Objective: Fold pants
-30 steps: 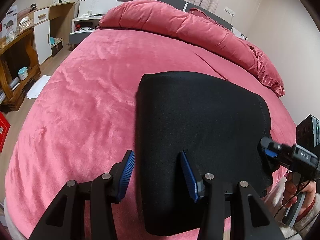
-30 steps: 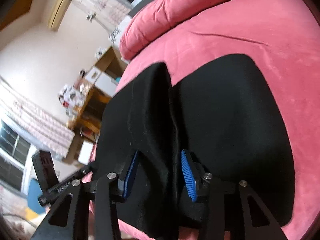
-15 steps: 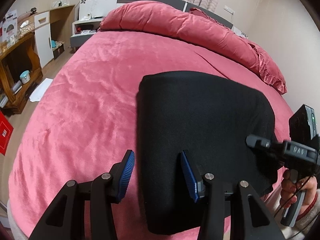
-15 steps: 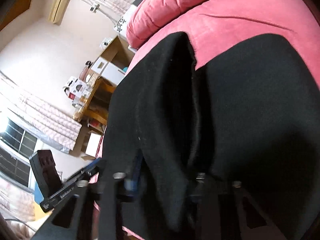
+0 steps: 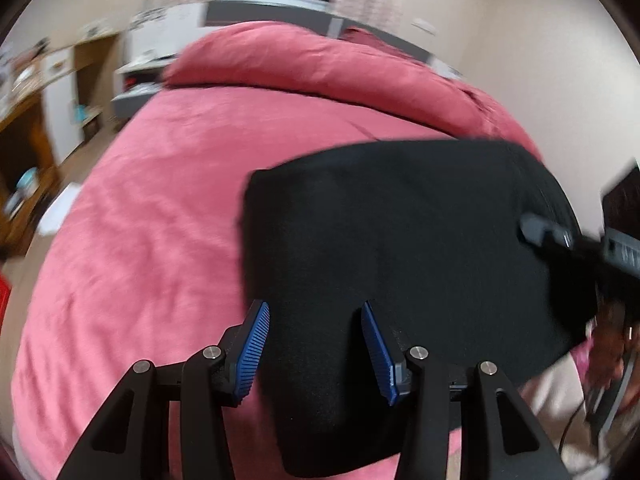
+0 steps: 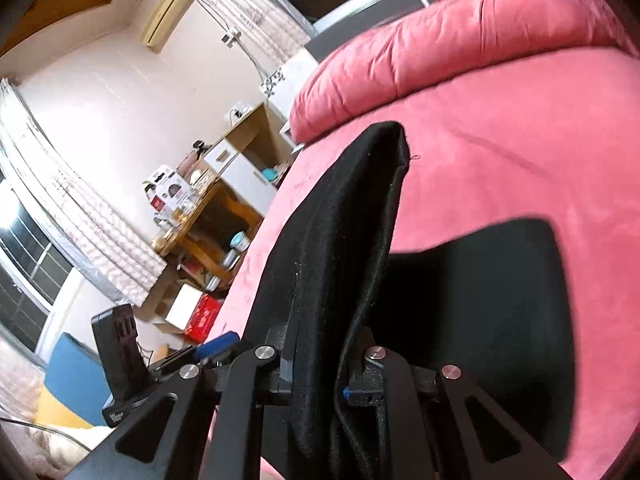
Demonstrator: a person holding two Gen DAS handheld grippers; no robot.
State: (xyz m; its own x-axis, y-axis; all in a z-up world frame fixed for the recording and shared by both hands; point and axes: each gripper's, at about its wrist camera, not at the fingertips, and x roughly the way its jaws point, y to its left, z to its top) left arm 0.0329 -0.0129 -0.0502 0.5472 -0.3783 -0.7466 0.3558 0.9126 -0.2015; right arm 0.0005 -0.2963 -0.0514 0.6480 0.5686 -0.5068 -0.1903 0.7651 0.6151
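Note:
The black pants (image 5: 400, 240) lie folded on the pink bed (image 5: 152, 208). My left gripper (image 5: 315, 346) is open, with its blue pads over the near left edge of the pants, holding nothing. My right gripper (image 6: 320, 364) is shut on the near edge of the pants (image 6: 340, 248) and lifts a flap that stands up towards the camera; the rest lies flat on the bed (image 6: 520, 168). The right gripper also shows at the right of the left wrist view (image 5: 560, 240), at the pants' right edge.
A rolled pink duvet (image 5: 320, 64) lies across the head of the bed. A wooden desk with shelves (image 6: 208, 216) and a white cabinet (image 6: 248, 160) stand beside the bed. A red box (image 6: 202, 318) sits on the floor.
My right gripper has closed on the pants' edge and raised it, so a flap now stands up. The left gripper stays open and has shifted a little; its view is blurred.

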